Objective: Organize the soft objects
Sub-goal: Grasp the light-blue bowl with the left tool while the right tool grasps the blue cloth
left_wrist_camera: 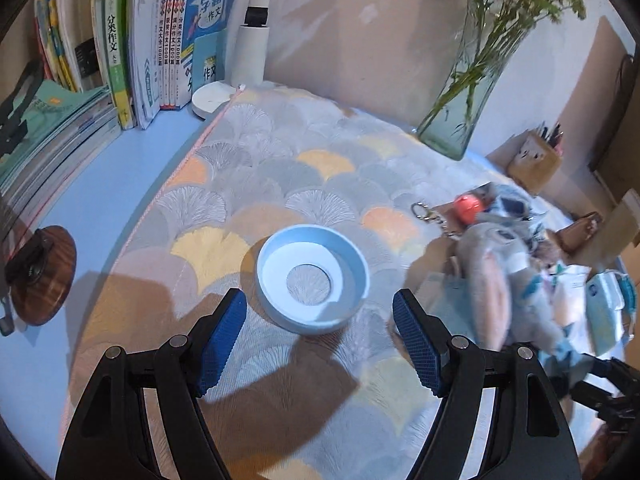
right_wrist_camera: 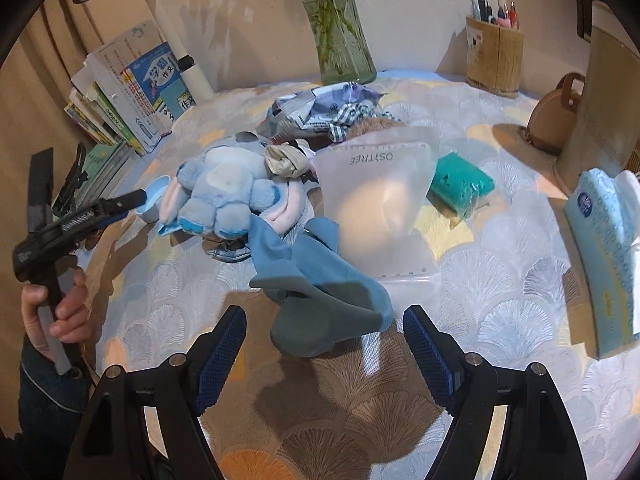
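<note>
Fan-patterned cloth [left_wrist_camera: 280, 168] in grey, yellow and orange covers the desk in front of you, with a row of upright books [left_wrist_camera: 160, 40] against the wall at the back left; one blue cover reads "学霸 作文", one spine reads "分类作文", and several red-and-white spines end in "1000篇". A glass vase [right_wrist_camera: 340, 40] of green stems stands behind the pile, and a wooden pen holder [right_wrist_camera: 494, 56] sits at the back right.

Your left gripper [left_wrist_camera: 320, 336] has its blue pads wide apart with nothing between them, and a light blue bowl [left_wrist_camera: 312, 280] lies on the cloth just ahead of the gap. Your right gripper [right_wrist_camera: 324, 344] is likewise spread and holds nothing; a crumpled blue cloth [right_wrist_camera: 320, 292] lies just beyond its tips, reaching partly into the gap without touching either pad.

Behind that cloth sits a blue plush toy [right_wrist_camera: 224, 188], leaning against a frosted plastic bag [right_wrist_camera: 376, 200] printed "OSTTREE", seen upside down. A green sponge [right_wrist_camera: 460, 184] lies beside the bag, and a blue tissue pack [right_wrist_camera: 604, 256] stands at the right edge.
</note>
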### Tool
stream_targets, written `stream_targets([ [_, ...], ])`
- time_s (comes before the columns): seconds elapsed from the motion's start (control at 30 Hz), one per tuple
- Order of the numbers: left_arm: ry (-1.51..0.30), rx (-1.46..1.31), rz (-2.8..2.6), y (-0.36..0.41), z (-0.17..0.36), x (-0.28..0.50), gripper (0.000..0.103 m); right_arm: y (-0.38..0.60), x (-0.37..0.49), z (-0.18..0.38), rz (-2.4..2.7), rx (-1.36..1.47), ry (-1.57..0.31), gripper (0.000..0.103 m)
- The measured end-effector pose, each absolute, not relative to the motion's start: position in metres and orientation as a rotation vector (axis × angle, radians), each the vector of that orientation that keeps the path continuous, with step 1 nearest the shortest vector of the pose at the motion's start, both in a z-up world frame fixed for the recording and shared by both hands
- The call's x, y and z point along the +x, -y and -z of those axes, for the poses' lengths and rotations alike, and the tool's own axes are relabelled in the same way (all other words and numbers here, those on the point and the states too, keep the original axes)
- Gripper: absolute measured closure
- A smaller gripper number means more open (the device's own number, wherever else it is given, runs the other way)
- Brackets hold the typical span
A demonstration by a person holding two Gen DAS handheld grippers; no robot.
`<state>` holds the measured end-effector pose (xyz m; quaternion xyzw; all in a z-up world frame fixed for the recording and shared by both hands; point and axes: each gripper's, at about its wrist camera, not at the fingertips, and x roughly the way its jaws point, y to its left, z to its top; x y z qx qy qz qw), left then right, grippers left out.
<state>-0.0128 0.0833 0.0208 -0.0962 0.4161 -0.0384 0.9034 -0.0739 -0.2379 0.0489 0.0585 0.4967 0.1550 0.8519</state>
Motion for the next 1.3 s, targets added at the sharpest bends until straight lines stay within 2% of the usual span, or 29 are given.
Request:
stream_targets([
  [0.37, -0.875, -0.124, 0.056, -0.074, -0.01, -0.006, 0.029, 0.223, -0.066, -0.035, -0.301, 0.109, -1.053, 0.024],
  [0.4, -0.874, -0.111, 0.053, -0.072, -0.01, -0.006, 0.029, 0.221, -0.065, -0.033, -0.289, 0.096, -1.051, 0.033],
  [0.43, -0.872, -0.103, 0.05, -0.071, -0.01, -0.006, 0.029, 0.22, -0.064, -0.032, -0.278, 0.083, -1.052, 0.048],
  [0.53, -0.863, -0.097, 0.038, -0.071, -0.01, -0.007, 0.031, 0.215, -0.067, -0.033, -0.247, 0.022, -1.033, 0.069],
  [0.6, -0.861, -0.102, 0.038, -0.072, -0.01, -0.006, 0.039, 0.213, -0.073, -0.037, -0.224, -0.027, -1.009, 0.075],
  [0.73, -0.829, -0.119, 0.066, -0.074, -0.014, -0.009, 0.05, 0.217, -0.086, -0.044, -0.207, -0.066, -0.979, 0.077],
  [0.9, -0.732, -0.122, 0.1, -0.073, -0.025, -0.024, 0.05, 0.242, -0.102, -0.061, -0.248, 0.049, -0.949, 0.077],
  [1.13, -0.738, -0.178, 0.133, -0.08, -0.025, -0.024, 0.048, 0.272, -0.11, -0.065, -0.161, 0.076, -0.976, 0.076],
  [1.27, -0.82, -0.178, 0.177, -0.076, -0.016, -0.018, 0.041, 0.28, -0.111, -0.041, -0.14, 0.105, -1.076, 0.068],
  [1.3, -0.828, -0.169, 0.177, -0.074, -0.016, -0.018, 0.041, 0.28, -0.112, -0.037, -0.147, 0.112, -1.085, 0.061],
])
